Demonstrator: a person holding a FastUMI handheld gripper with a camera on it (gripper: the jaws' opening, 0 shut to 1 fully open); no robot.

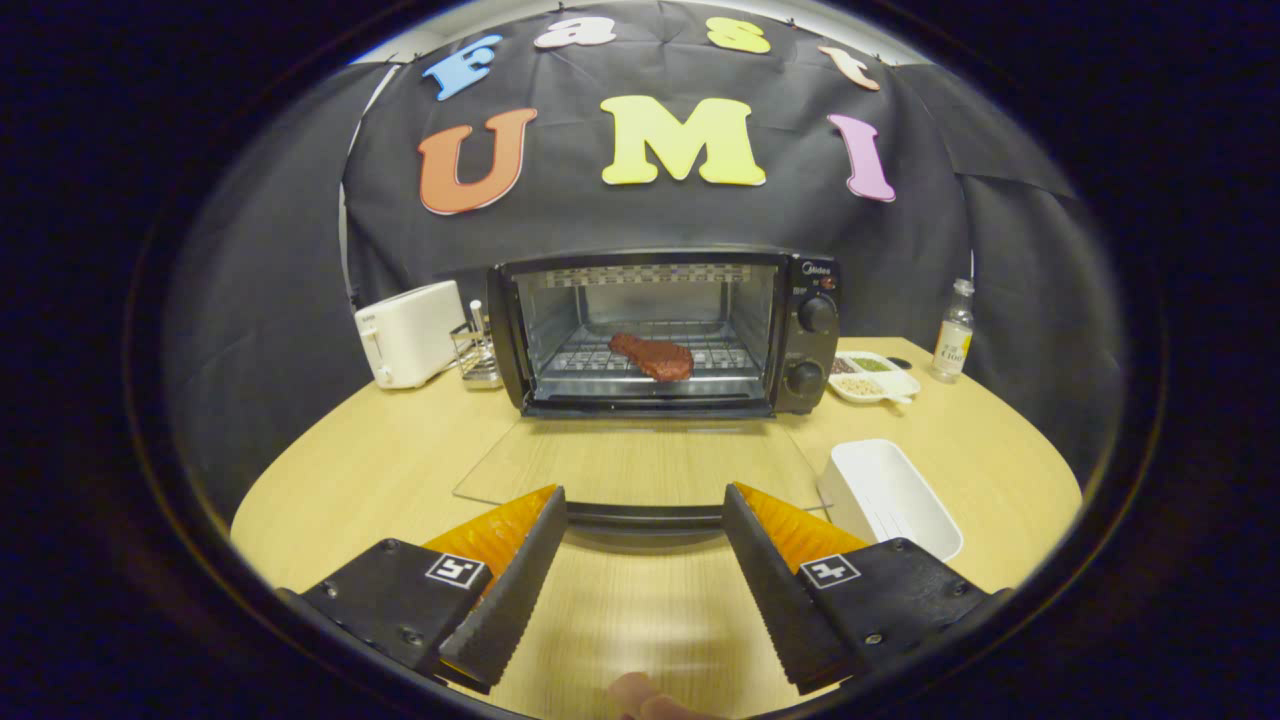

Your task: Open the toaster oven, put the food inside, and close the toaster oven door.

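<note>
The tongs stood wide apart, gripping nothing, their tips at the handle of the toaster oven's door, which lay folded down flat over the counter. The food, a reddish steak, rested on the rack inside. A white tray sat just right of the door.

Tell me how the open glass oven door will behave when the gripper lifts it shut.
The door lies flat, probably hinged at the toaster oven, so it should swing up stiffly. Its glass looks smooth, possibly slippery; the handle between the open gripper fingers seems safer.
</note>
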